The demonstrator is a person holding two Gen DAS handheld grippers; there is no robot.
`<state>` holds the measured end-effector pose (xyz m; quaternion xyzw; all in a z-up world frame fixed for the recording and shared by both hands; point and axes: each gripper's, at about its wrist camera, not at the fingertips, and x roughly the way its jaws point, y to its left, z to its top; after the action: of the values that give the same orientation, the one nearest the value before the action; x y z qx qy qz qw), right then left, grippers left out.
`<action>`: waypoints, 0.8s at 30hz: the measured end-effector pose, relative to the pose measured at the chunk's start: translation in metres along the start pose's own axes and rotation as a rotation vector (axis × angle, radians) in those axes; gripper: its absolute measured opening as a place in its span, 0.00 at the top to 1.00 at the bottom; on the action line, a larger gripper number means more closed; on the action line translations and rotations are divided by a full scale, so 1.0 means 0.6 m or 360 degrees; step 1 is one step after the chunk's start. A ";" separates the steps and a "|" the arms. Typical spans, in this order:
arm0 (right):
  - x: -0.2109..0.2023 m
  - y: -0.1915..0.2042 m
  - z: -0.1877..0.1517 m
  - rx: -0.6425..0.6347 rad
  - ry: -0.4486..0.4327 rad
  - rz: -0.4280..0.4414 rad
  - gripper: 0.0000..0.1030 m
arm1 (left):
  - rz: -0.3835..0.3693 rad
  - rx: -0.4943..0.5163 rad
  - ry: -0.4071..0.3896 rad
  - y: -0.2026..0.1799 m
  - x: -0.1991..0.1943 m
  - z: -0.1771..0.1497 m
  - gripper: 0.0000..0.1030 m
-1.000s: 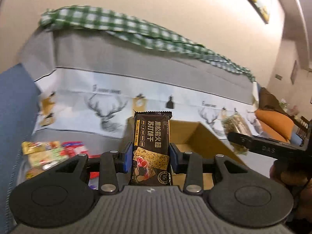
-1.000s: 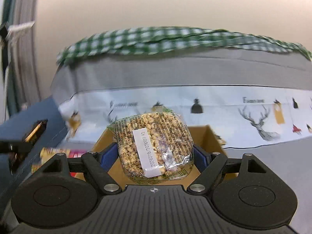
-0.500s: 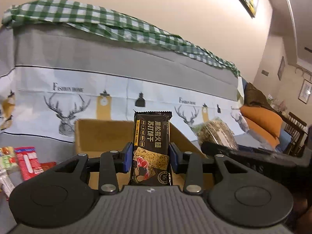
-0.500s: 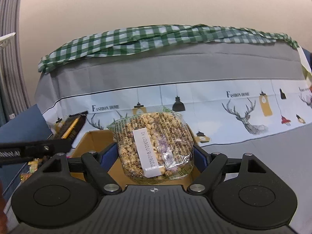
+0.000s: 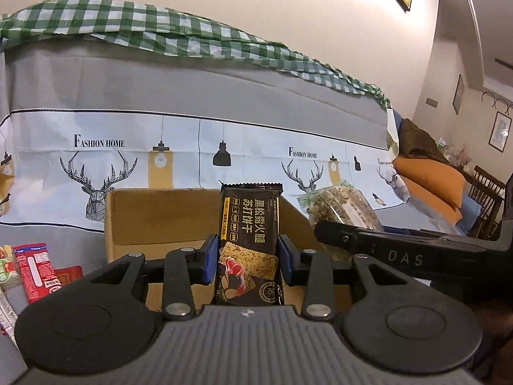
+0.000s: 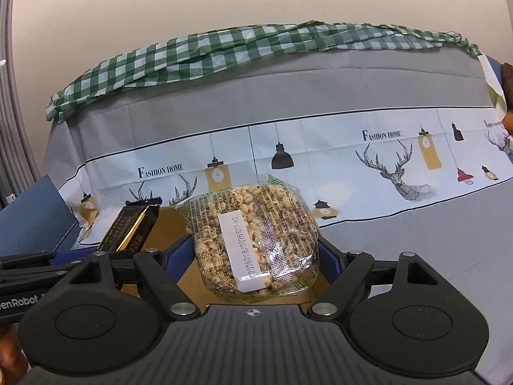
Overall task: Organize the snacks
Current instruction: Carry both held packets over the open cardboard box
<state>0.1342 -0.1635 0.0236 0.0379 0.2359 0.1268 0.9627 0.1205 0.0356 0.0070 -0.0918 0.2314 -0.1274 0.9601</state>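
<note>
A: What is the left claw [image 5: 247, 261] holding?
B: A dark cracker pack [image 5: 249, 243], standing up mid-frame before the cardboard box [image 5: 154, 218].
A: And the right claw [image 6: 256, 256]?
B: It squeezes a clear puffed-grain bag [image 6: 256, 234], mid-frame above the box.

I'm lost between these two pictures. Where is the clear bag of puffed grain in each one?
Left wrist view: the clear bag of puffed grain sits right of centre, behind the right gripper's dark finger.
Right wrist view: the same bag fills the centre, clamped between blue pads.
Shared landmark: the cardboard box beneath both snacks.
</note>
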 end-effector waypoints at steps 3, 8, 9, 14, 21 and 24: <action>0.001 0.006 -0.001 -0.0026 0.0003 0.0004 0.21 | 0.0002 -0.0002 0.0008 0.001 0.002 -0.001 0.59; 0.002 0.008 -0.003 -0.0042 0.0005 0.0002 0.21 | 0.0008 -0.0010 0.0002 0.003 0.000 -0.001 0.59; 0.002 0.006 -0.002 -0.0042 0.0006 0.0003 0.21 | 0.0008 -0.0013 0.0001 0.003 0.000 -0.001 0.59; 0.003 0.003 -0.002 -0.0035 0.0012 -0.0002 0.21 | 0.0008 -0.0016 0.0003 0.004 -0.001 -0.001 0.59; 0.006 0.005 -0.002 -0.0039 0.0024 -0.0002 0.21 | 0.0011 -0.0018 0.0002 0.002 -0.001 -0.001 0.59; 0.006 0.005 -0.001 -0.0040 0.0022 -0.0002 0.21 | 0.0013 -0.0024 0.0001 0.002 -0.002 -0.001 0.59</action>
<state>0.1364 -0.1594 0.0216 0.0249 0.2411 0.1295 0.9615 0.1195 0.0369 0.0065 -0.0980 0.2331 -0.1219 0.9598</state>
